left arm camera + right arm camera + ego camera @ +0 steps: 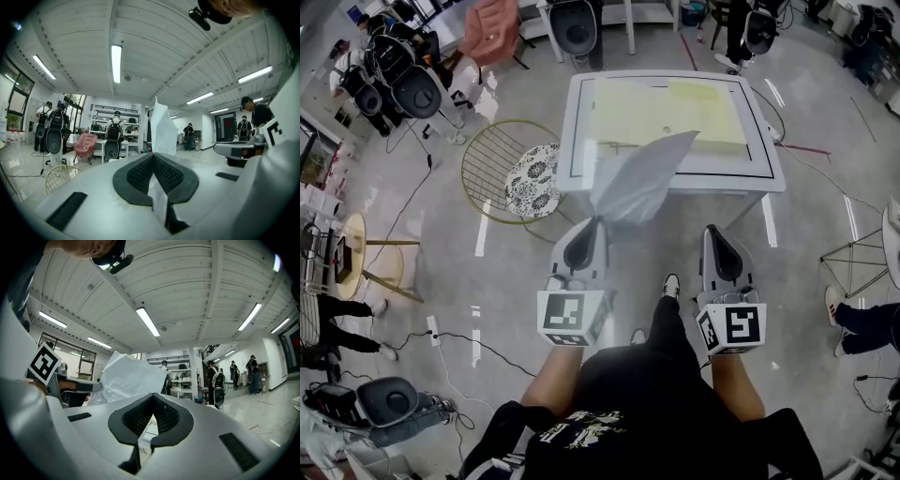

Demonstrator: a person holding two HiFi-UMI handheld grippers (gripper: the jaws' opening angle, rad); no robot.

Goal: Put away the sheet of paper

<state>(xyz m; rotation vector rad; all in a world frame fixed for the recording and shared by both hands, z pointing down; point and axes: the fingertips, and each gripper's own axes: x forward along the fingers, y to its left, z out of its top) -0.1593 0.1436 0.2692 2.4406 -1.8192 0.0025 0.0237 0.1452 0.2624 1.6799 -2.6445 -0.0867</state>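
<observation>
The sheet of paper [642, 178] is white and creased, and it hangs in the air over the near edge of the white table [581, 141]. My left gripper [598, 225] is shut on its lower corner. In the left gripper view the paper [162, 129] stands up from between the pads of my left gripper [153, 158]. My right gripper [713, 234] is beside it on the right, shut with nothing in it. The right gripper view shows my right gripper [153, 398] with its pads together and the paper [131, 378] off to the left. A yellow sheet [675, 111] lies on the table.
A gold wire chair [492, 164] with a patterned cushion [532, 180] stands left of the table. A pink armchair [492, 33] is at the back left. A round wooden side table [358, 258] and floor cables [459, 337] lie at the left. Someone's legs [862, 319] are at the right.
</observation>
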